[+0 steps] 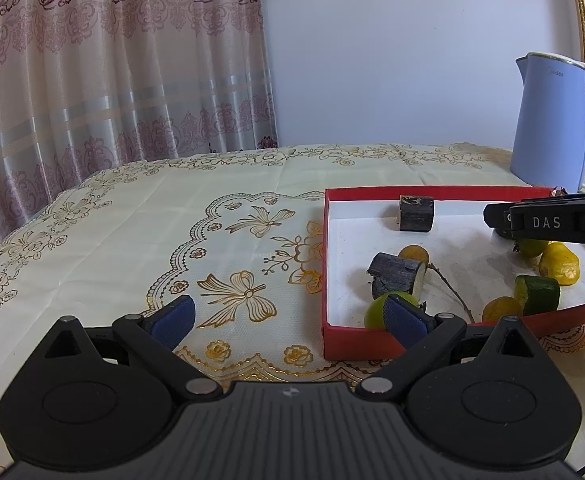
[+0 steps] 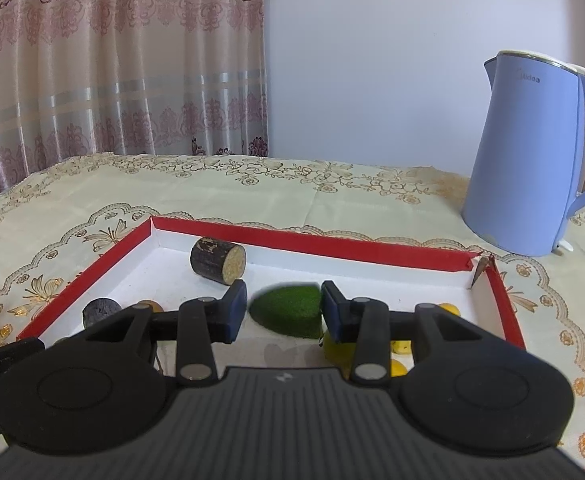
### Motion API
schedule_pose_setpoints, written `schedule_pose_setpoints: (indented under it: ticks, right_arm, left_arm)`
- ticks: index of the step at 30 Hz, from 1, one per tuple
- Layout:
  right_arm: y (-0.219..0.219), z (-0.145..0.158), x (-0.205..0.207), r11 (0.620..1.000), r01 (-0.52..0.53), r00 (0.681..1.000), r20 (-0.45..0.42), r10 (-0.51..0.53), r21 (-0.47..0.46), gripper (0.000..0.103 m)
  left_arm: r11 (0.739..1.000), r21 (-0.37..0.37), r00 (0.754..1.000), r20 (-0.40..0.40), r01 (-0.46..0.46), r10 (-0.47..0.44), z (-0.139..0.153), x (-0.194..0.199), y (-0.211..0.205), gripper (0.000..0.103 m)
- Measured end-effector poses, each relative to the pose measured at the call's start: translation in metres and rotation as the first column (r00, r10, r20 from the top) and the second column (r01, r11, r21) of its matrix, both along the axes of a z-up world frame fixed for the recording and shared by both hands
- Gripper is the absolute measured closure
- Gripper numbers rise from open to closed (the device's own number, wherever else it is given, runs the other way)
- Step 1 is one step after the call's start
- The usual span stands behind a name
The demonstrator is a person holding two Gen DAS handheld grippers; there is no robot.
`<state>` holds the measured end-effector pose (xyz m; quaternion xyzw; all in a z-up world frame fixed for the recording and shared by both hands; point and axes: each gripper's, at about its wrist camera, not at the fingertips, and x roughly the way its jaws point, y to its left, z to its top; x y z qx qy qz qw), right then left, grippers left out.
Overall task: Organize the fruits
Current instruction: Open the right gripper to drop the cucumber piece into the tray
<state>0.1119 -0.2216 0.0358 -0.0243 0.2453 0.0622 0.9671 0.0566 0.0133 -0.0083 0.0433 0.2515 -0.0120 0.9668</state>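
**Kid:** Cloth (image 1: 132, 216) covers the whole table. It is cream, with gold flowers and butterflies on it.

**Friend:** What is behind the table?

**Kid:** A pink curtain (image 1: 112, 60) with flower shapes hangs on the left. A plain pale wall (image 1: 392, 60) is on the right. A blue kettle (image 2: 532, 152) stands on the cloth at the far right, close to the red box (image 2: 332, 249).

**Friend:** What is in the box?

**Kid:** It is white inside. Dark stick pieces (image 1: 416, 213) lie there, with yellow fruits (image 1: 560, 264) and green ones. The fruits are mostly on the near and right side.

**Friend:** What do the grabbers do?

**Kid:** The right gripper (image 2: 284, 310) is over the box. A green piece (image 2: 288, 310) sits between its blue pads. The right pad touches it. On the left pad I see a thin gap, so I cannot tell if it is squeezed tight.

**Friend:** And the other one?

**Kid:** The left gripper (image 1: 288, 318) has its jaws spread wide with nothing in them. One finger is over the cloth and one is at the box's near wall, in front of a green fruit (image 1: 374, 312).
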Motion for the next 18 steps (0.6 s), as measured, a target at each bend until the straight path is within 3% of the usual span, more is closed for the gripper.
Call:
schedule_pose_setpoints:
  ticks: [18]
  right_arm:
    - [-0.0007,0.0015,-0.0042,1.0,0.001,1.0,0.019,-0.001,0.009,0.052]
  left_arm:
    - [1.0,-0.002,1.0,0.001,-0.003,0.003,-0.0001,-0.0006,0.0019,0.002]
